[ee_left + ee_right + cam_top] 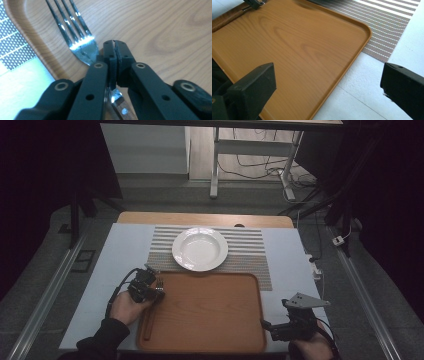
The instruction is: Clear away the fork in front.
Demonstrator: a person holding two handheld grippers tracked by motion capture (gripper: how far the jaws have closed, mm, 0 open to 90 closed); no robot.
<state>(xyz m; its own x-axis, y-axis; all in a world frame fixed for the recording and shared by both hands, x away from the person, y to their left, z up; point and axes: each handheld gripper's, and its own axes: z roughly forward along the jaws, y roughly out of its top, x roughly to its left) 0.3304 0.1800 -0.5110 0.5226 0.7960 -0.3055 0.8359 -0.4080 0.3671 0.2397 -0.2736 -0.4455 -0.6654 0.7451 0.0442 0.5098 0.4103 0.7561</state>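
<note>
A fork (148, 322) with a wooden handle lies along the left edge of the wooden tray (215, 312). In the left gripper view its tines (82, 47) point away from me and its neck runs in between the jaws. My left gripper (160, 294) (115, 48) is shut on the fork's neck, low over the tray (162, 30). My right gripper (265, 325) (327, 85) is held at the tray's near right corner with its jaws wide apart and nothing between them. The right gripper view shows the tray (287, 45) and, far off, the fork handle (227, 17).
A white deep plate (200, 248) stands on a striped placemat (250, 255) just beyond the tray. The placemat (387, 25) borders the tray's far edge. A pale tabletop (110, 270) surrounds both; a desk frame and cables stand on the floor beyond.
</note>
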